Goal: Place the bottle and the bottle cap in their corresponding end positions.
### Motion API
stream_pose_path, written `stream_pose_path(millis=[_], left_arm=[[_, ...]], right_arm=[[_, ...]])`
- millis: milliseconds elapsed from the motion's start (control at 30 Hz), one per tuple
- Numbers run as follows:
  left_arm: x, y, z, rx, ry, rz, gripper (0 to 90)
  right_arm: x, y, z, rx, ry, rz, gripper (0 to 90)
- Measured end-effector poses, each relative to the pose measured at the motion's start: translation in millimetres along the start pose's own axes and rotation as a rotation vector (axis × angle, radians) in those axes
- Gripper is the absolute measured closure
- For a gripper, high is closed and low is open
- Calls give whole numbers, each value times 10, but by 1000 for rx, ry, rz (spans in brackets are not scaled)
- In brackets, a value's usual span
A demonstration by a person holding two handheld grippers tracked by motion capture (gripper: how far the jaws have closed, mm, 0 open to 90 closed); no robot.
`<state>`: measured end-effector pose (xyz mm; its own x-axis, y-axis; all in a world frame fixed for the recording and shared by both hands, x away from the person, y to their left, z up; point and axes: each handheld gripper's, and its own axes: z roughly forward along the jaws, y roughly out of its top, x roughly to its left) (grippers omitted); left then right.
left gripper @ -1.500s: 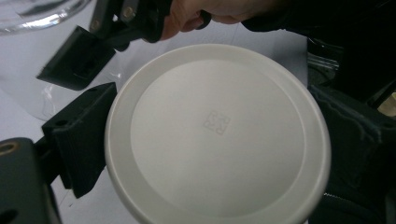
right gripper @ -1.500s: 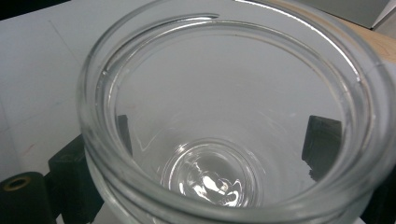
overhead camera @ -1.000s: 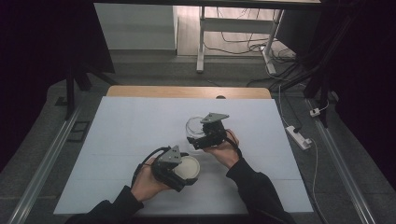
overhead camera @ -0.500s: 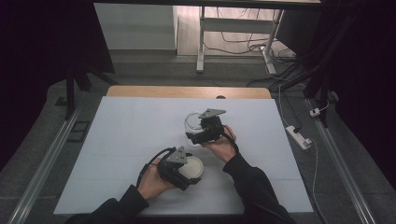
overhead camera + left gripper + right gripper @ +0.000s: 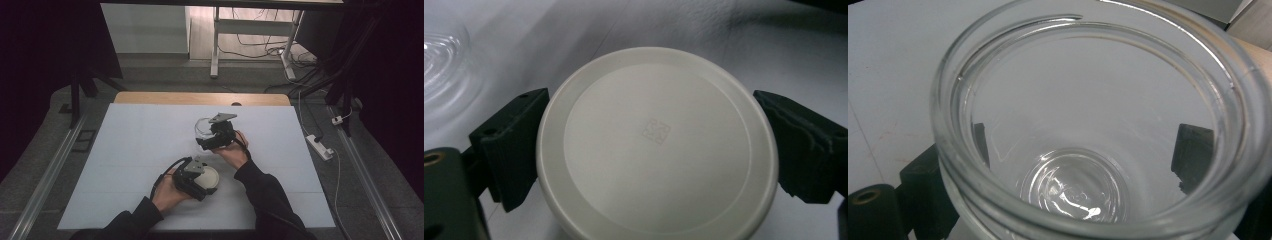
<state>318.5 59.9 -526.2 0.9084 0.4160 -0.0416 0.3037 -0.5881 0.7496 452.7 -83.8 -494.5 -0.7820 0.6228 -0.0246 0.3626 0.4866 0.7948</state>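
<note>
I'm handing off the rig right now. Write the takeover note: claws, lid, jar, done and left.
Left claw: shut on the white lid, low over the white table, near side.
Right claw: shut on the glass jar, which is open-mouthed and empty, further back and right of the lid.
Done: both pieces gripped, lid off jar.
Left: probably bring the lid over the jar mouth and close it.
</note>
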Motion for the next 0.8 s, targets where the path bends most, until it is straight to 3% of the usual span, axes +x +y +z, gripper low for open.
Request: stream_pose_path(millis=[400, 800], left_arm=[[65, -30, 109, 75, 6, -9, 77], [80, -56, 167, 116, 20, -8, 76]], right_arm=[[-24, 11, 137, 9, -15, -8, 63], [-39, -1, 189, 4, -20, -10, 62]])
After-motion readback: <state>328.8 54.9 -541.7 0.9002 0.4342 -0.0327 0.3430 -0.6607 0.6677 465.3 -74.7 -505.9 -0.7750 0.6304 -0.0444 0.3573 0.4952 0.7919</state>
